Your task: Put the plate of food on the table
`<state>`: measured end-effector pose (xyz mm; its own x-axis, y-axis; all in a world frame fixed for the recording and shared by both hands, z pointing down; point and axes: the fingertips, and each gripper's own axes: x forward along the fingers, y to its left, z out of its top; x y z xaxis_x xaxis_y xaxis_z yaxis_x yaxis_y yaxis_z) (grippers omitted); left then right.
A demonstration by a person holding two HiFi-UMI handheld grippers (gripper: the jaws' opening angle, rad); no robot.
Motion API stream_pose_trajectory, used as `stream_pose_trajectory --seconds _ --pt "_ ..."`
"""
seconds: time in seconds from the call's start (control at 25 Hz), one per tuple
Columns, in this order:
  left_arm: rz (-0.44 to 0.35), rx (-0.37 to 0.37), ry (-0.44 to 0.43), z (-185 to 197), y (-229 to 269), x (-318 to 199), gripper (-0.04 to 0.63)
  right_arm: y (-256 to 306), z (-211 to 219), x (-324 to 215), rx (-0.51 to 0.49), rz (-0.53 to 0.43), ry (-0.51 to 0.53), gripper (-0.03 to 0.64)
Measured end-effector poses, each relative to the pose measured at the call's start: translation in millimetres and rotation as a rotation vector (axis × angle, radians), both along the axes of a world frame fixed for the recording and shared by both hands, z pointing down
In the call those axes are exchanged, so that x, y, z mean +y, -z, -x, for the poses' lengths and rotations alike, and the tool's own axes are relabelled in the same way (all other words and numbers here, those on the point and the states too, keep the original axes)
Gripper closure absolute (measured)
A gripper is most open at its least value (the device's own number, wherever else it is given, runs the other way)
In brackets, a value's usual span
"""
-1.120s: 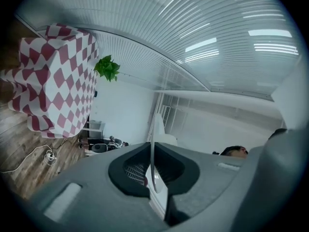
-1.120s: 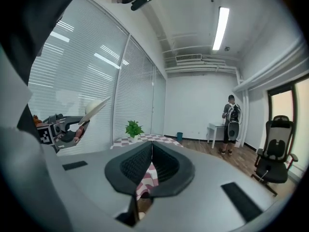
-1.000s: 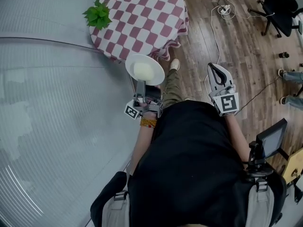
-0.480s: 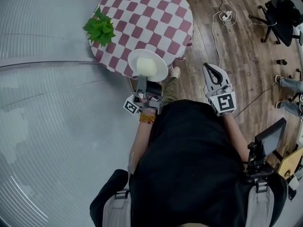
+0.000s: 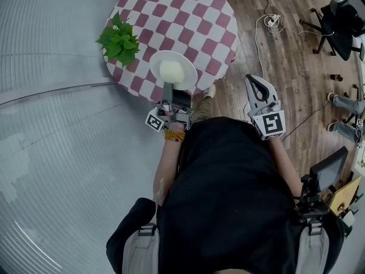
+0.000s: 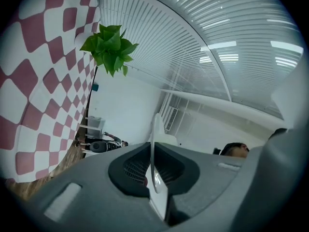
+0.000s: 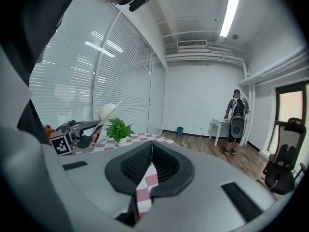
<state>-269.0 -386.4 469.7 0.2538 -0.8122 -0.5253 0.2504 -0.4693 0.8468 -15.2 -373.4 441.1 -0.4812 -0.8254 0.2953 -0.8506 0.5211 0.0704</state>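
Left claw (image 5: 169,92) clamps plate (image 5: 191,71) rim, right claw (image 5: 255,80) closed, empty

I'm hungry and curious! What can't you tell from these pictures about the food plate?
Head view: the food is a pale mound, too small to name.
Head view: whether the plate touches the table; it is seen from above.
Left gripper view: plate edge-on, food unclear.

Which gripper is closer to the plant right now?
Left. The left gripper holds the plate over the table, near the plant; the right gripper is off the table's edge, over the floor.
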Motion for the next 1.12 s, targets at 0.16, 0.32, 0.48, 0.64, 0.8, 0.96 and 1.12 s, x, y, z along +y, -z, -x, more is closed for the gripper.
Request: stream_pose_trajectory --seconds 0.16,0.32,0.48,0.64,0.8,0.96,1.12 --pt "0.003 0.006 -0.008 3 -10 -28 0.578 6 -3 -12 -0.003 -0.020 -0.021 0.607" --pt "0.016 -0.004 -0.027 7 -21 -69 0.578 4 -11 -20 0.011 0.001 -0.082 0.606" --pt "0.001 -0.008 -0.016 12 -18 -114 0.578 -2 -28 -21 0.043 0.040 -0.143 0.606" --pt "-0.044 -0.008 0.001 13 0 -169 0.578 -4 -46 -21 0.048 0.057 -0.207 0.606" --pt "-0.093 -0.026 0.011 10 21 -233 0.578 -10 -61 -12 0.047 0.085 -0.272 0.606" --pt "-0.100 -0.059 0.004 -9 44 -303 0.578 -15 -84 1 0.061 0.114 -0.342 0.606" --pt "-0.140 -0.089 0.058 -14 75 -369 0.578 -20 -104 13 0.068 0.159 -0.421 0.607"
